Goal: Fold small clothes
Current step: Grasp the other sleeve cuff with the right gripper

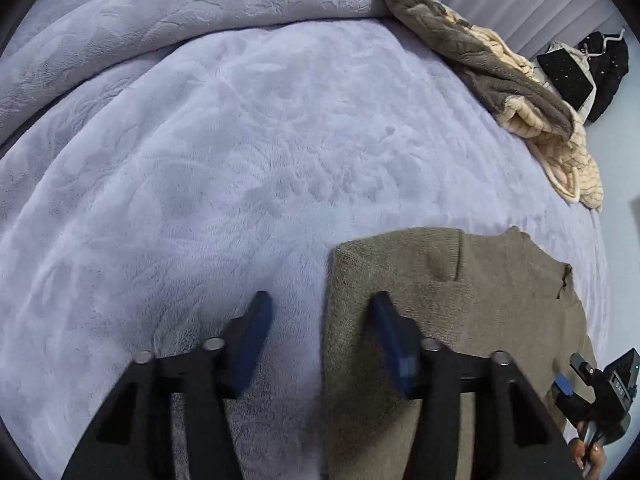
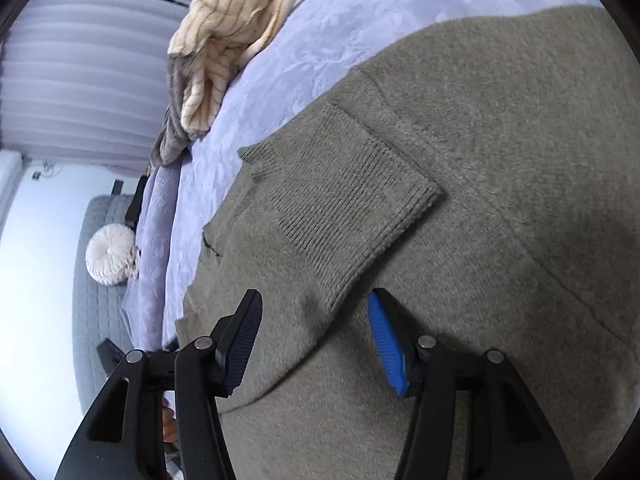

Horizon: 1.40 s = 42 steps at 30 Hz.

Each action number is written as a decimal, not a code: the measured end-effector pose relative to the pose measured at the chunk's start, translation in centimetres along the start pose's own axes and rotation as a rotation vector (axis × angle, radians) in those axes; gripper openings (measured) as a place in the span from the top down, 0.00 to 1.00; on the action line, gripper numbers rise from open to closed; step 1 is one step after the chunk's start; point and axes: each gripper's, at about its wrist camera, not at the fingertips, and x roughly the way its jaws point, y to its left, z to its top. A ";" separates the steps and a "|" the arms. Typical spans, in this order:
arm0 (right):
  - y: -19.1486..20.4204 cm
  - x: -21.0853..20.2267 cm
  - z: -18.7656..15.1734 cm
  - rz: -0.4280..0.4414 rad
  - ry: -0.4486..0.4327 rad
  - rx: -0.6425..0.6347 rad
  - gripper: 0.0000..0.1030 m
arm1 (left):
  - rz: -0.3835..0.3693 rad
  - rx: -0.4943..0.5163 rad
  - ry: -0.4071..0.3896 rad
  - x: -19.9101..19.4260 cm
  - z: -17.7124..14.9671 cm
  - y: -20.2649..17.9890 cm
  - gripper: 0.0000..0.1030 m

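On the lavender bedspread (image 1: 200, 160) the left gripper (image 1: 320, 312) hovers with its blue-padded fingers apart, gripping nothing. Its left finger is over bare bedspread, its right finger over the olive knit sweater (image 1: 460, 300), so the sweater's folded left edge runs between the two. The sweater lies flat, spreading from that edge toward the bed's right side, with one sleeve folded across the body. Beyond it, near the bed's far right edge, lies a crumpled brown-and-cream blanket (image 1: 532, 96).

In the right wrist view, that blanket (image 2: 216, 40) sits at upper left. The right gripper (image 2: 314, 304) is also spread wide and empty, poised just above the sweater (image 2: 500, 160). The ribbed cuff (image 2: 344, 216) of the folded-over sleeve lies directly ahead, its lower corner reaching between the fingertips.
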 end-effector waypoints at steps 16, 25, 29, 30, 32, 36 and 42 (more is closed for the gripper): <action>-1.7 -2.6 -2.3 -0.129 -0.050 -0.045 0.94 | 0.174 0.181 -0.088 -0.6 -1.0 -3.6 0.64; -0.5 -5.0 -4.0 -0.185 0.037 -0.156 0.57 | 0.136 0.245 -0.045 -5.2 -6.9 -4.7 0.40; -1.0 -6.6 -5.7 -0.181 0.061 -0.139 0.51 | 0.110 0.280 -0.008 -5.8 -10.4 -7.1 0.40; -1.2 -6.9 -6.0 -0.180 0.065 -0.128 0.51 | 0.106 0.290 0.000 -5.9 -11.1 -7.7 0.40; -1.7 -7.7 -6.7 -0.184 0.067 -0.111 0.51 | 0.092 0.312 0.016 -6.0 -12.5 -9.3 0.40; -2.7 -9.3 -7.7 -0.195 0.058 -0.086 0.51 | 0.096 0.361 0.029 -5.7 -14.8 -12.7 0.40; -4.5 -11.8 -7.5 -0.197 0.013 -0.050 0.50 | 0.109 0.418 0.009 -5.2 -16.7 -16.6 0.01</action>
